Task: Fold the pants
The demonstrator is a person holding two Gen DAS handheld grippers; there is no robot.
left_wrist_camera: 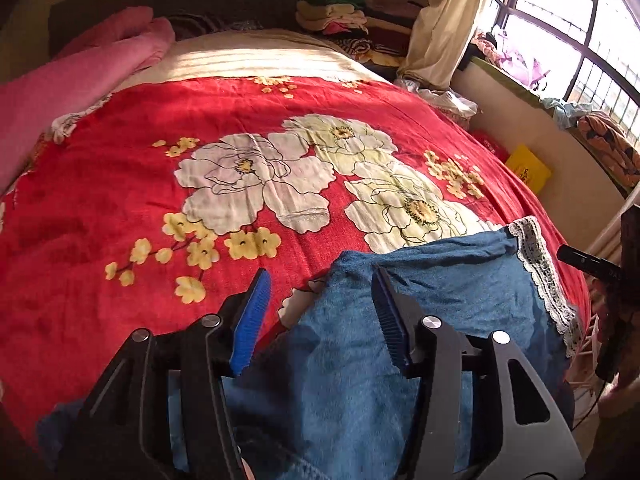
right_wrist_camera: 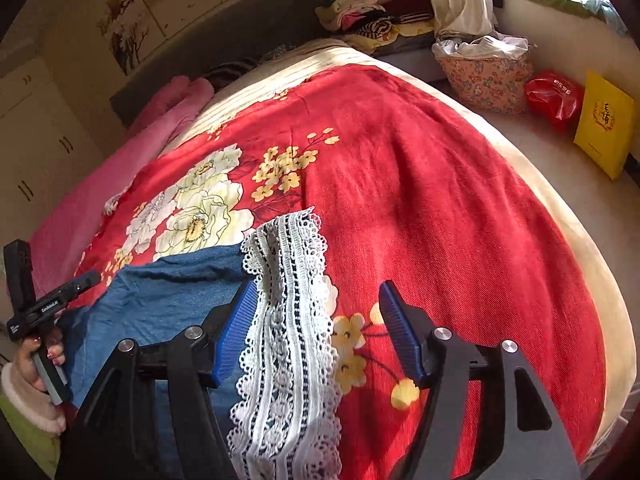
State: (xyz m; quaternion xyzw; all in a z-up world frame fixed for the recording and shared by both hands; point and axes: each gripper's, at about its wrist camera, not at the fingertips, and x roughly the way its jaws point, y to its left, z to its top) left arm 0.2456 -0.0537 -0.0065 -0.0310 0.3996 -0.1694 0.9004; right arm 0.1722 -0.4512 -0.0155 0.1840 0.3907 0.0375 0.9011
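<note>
Blue denim pants (left_wrist_camera: pixel 448 280) with a white lace hem (left_wrist_camera: pixel 548 276) lie at the near edge of a bed with a red floral cover (left_wrist_camera: pixel 160 200). My left gripper (left_wrist_camera: pixel 320 320) is open, its blue pads straddling the pants' left edge, just above the cloth. In the right wrist view the pants (right_wrist_camera: pixel 168 296) lie at lower left and the lace hem (right_wrist_camera: pixel 288 320) runs down between my fingers. My right gripper (right_wrist_camera: pixel 316 328) is open over the lace hem, its left pad (right_wrist_camera: pixel 236 328) close to the lace. The left gripper's handle (right_wrist_camera: pixel 44 304) shows at the left edge.
A pink blanket (left_wrist_camera: pixel 60 92) lies along the bed's left side. Folded clothes (right_wrist_camera: pixel 360 8) are stacked beyond the bed. A floral basket (right_wrist_camera: pixel 484 76), a red bag (right_wrist_camera: pixel 556 96) and a yellow box (right_wrist_camera: pixel 604 124) sit on the floor at right. A window (left_wrist_camera: pixel 560 20) is at far right.
</note>
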